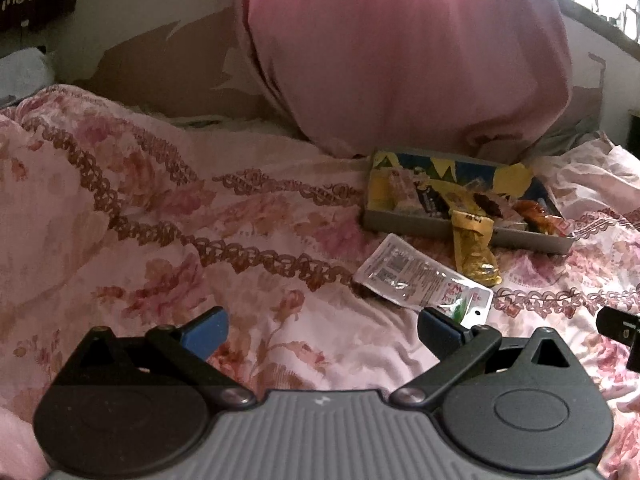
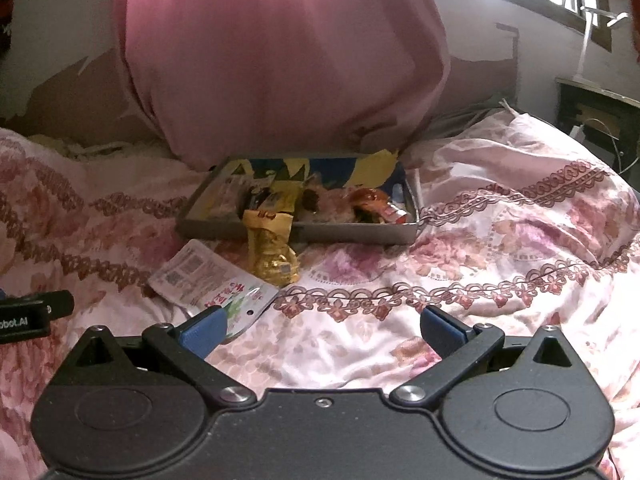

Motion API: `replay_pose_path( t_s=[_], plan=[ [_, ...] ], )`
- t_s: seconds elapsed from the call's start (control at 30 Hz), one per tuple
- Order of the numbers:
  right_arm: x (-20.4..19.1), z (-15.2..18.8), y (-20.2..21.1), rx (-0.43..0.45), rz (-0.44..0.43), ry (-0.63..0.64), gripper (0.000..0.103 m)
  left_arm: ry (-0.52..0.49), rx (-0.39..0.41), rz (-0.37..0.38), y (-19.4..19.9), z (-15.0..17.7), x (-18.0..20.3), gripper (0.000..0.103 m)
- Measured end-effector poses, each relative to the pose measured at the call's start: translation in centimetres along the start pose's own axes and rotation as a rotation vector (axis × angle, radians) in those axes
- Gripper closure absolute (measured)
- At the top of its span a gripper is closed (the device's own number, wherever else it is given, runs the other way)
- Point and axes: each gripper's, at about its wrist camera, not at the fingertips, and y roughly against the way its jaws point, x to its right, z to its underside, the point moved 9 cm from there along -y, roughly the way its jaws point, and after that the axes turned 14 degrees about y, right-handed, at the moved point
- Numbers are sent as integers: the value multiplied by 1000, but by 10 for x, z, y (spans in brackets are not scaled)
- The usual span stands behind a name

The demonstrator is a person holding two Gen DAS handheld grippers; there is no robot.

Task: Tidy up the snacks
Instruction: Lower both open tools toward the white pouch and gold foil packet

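I see the clear snack packet (image 1: 424, 280) lying flat on the floral bedspread (image 1: 160, 220), its long axis slanting from the far left toward the near right, hang-hole end nearest me. The gold snack packet (image 1: 474, 248) points away from me, its top edge leaning on the front wall of the tray (image 1: 404, 224). My left gripper (image 1: 322, 332) hangs with its jaws wide apart, holding nothing, its right fingertip just before the clear packet. My right gripper (image 2: 322, 330) is equally spread and empty. The tray holds several mixed wrapped snacks.
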Motion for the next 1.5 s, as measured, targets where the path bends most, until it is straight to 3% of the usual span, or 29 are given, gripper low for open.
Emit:
replay_pose_path(
  t_s=[0.23,0.77,0.93,1.5],
  plan=[
    [-7,2,-5,-17,-23,21,1,6,-23,-25,-5,2,-2,0],
    [-24,-1,-26,-46,-116,75,1,-18,-66,-5,-30,2,7,0],
    [-20,-13,-35,-18,-105,120,1,-79,-59,-21,-46,-1,17,0],
    [6,-41,-82,31,-90,133,1,-88,-140,12,-102,-13,55,0]
  ],
)
